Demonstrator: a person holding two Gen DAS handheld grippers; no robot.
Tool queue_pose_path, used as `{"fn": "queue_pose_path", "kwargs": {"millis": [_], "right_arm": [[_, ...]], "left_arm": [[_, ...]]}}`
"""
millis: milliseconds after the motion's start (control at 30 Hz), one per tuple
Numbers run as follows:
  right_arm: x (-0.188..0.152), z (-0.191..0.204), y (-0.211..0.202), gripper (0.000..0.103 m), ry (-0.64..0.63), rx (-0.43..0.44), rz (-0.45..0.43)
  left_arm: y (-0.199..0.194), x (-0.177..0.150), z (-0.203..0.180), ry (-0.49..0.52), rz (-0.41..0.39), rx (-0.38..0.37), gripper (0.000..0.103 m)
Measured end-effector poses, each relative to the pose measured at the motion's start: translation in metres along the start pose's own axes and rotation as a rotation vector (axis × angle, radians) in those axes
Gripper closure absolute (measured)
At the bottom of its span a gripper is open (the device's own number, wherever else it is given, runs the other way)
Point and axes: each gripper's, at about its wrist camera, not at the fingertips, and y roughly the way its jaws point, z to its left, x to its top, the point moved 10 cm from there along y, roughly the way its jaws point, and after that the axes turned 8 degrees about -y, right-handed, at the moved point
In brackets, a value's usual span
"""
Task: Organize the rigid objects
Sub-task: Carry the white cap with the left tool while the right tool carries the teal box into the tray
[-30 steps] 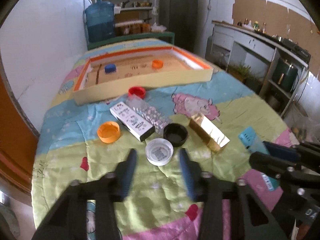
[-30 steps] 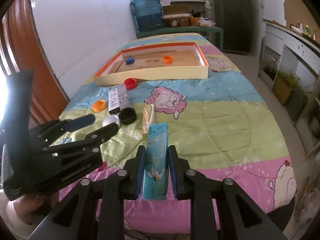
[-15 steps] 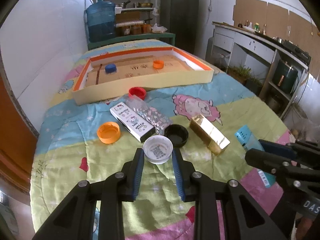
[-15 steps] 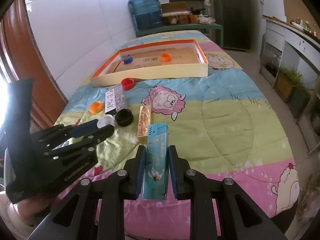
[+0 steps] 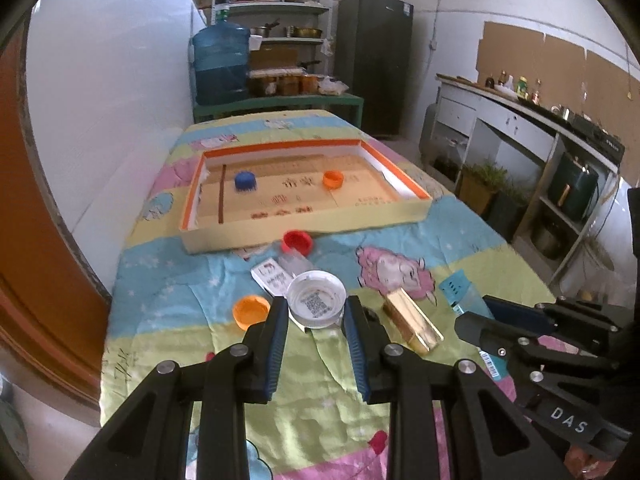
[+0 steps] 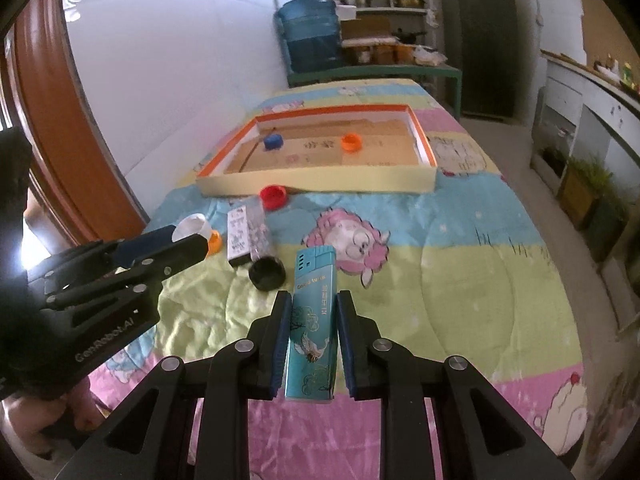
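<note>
My left gripper (image 5: 316,312) is shut on a white cap (image 5: 316,300) and holds it above the blanket; it also shows in the right wrist view (image 6: 191,229). My right gripper (image 6: 313,310) is shut on a teal box (image 6: 313,320), lifted off the table. An orange-rimmed cardboard tray (image 5: 404,212) lies further back and holds a blue cap (image 5: 245,181) and an orange cap (image 5: 333,179). On the blanket lie a red cap (image 5: 297,241), an orange cap (image 5: 251,310), a gold box (image 5: 414,322), a black cap (image 6: 267,273) and a white box (image 6: 238,236).
The table has a patterned blanket (image 6: 460,264). A white wall and an orange door frame (image 5: 44,280) are on the left. A green bench with a blue water jug (image 5: 220,64) stands behind the table. Cabinets (image 5: 520,132) line the right.
My left gripper closed on the white cap and lifted it off the blanket. My right gripper still holds the teal box and has risen slightly.
</note>
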Motion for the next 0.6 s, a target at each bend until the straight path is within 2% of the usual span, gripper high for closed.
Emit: {"fn": "queue_pose_path", "kwargs": {"millis": [367,600], "right_arm": [[0.052,-0.007,0.004,0.080,-0.044,-0.006,-0.060],[0.077,-0.015,0.016,0.080,-0.049,-0.006,-0.058]], "left_arm": [[0.001,0.040,0.011,-0.051,-0.039,0.012,0.073],[0.015,0.064,0.017,-0.077,-0.038,0.009,0.073]]}}
